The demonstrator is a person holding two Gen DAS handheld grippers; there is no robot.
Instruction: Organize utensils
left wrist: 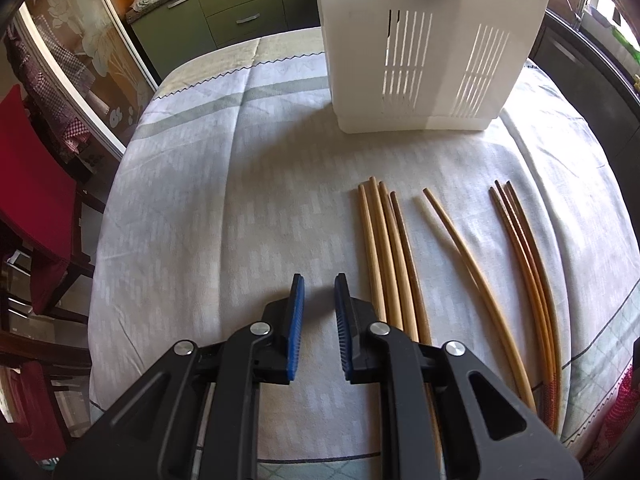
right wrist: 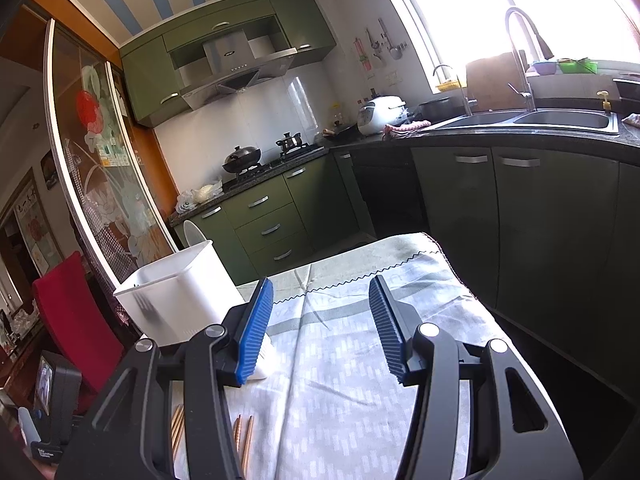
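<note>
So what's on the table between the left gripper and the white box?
Nothing but bare tablecloth. In the left wrist view, the cloth runs clear from the left gripper up to the white box. The chopsticks lie off to the side.

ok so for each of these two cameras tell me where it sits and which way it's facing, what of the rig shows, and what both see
Left wrist: sits on the left gripper, angled steeply down at the table; chopsticks lie beside its narrowly parted, empty jaws, with the white holder beyond.
Right wrist: sits on the right gripper, nearly level, facing green cabinets, stove and sink; its jaws are open and empty.
Shared: the white holder, the chopsticks, the patterned tablecloth and the red chair.
</note>
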